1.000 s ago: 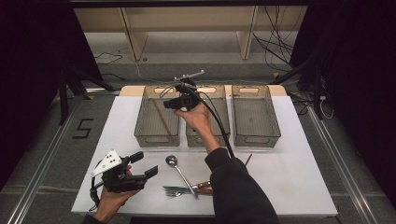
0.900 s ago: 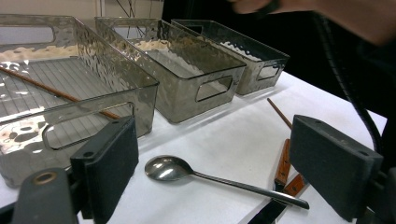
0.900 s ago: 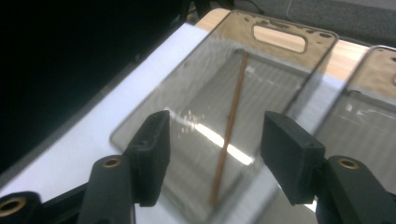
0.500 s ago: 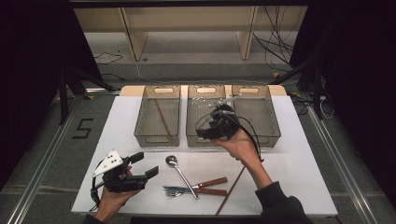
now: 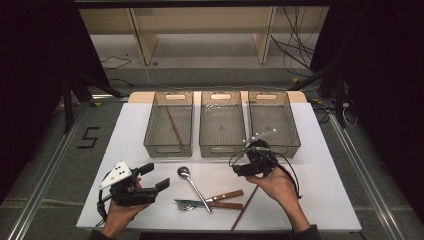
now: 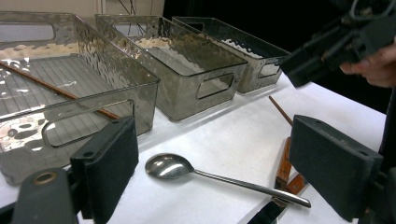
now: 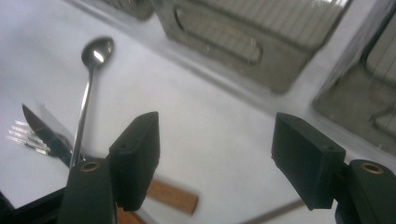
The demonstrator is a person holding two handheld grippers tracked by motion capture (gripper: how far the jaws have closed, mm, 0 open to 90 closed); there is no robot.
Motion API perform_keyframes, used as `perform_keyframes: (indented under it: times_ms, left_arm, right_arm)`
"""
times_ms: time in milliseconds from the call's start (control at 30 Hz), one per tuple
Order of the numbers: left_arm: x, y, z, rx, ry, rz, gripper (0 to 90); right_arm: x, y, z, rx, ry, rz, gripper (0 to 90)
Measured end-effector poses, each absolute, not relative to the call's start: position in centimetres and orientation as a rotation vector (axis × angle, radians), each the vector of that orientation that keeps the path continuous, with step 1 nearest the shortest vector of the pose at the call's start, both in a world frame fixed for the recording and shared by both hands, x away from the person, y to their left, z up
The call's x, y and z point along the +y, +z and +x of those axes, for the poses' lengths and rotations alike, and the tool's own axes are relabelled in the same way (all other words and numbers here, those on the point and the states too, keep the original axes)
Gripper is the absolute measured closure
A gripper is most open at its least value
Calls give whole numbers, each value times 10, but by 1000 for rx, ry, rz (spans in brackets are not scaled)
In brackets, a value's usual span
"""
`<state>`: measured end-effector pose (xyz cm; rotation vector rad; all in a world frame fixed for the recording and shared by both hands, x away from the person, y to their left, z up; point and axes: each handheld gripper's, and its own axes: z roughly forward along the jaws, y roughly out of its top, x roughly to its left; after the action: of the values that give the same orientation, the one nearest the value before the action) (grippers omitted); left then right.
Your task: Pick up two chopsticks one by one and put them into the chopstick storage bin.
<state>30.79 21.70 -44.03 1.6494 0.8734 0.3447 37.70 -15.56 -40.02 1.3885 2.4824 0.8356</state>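
Note:
Three clear grey bins stand in a row at the back: left (image 5: pixel 150 131), middle (image 5: pixel 222 146), right (image 5: pixel 292 131). A brown chopstick (image 5: pixel 174 127) lies in the left bin (image 6: pixel 93 116). On the white table lie a spoon (image 5: pixel 192 185), a wooden-handled knife and fork (image 5: pixel 225 195), and a second chopstick (image 5: pixel 245 210). My left gripper (image 5: pixel 155 176) is open at the front left, its jaws framing the spoon (image 6: pixel 170 165). Open and empty, my right gripper (image 5: pixel 239 167) hovers in front of the right bin, above the cutlery (image 7: pixel 42 128).
The table's (image 5: pixel 320 190) front and right edges are close to my hands. In the left gripper view the right gripper (image 6: pixel 299 70) hangs above the loose chopstick (image 6: pixel 280 109). Shelving and cables lie on the floor beyond the bins.
My right gripper has pulled back from above the bins to the near right side of the table, lower and open. The left gripper has not moved.

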Motion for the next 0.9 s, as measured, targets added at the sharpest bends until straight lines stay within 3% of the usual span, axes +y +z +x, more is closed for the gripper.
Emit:
perform_keyframes:
  times_ms: [433,900]
  left_arm:
    - [217,-440,308,872,346,1647,155]
    - [217,-440,307,871,349,1649,155]
  right_arm:
    - [-168,-428,354,2498,712,1488,386]
    - [-168,-452,357,2562,515,1548,412]
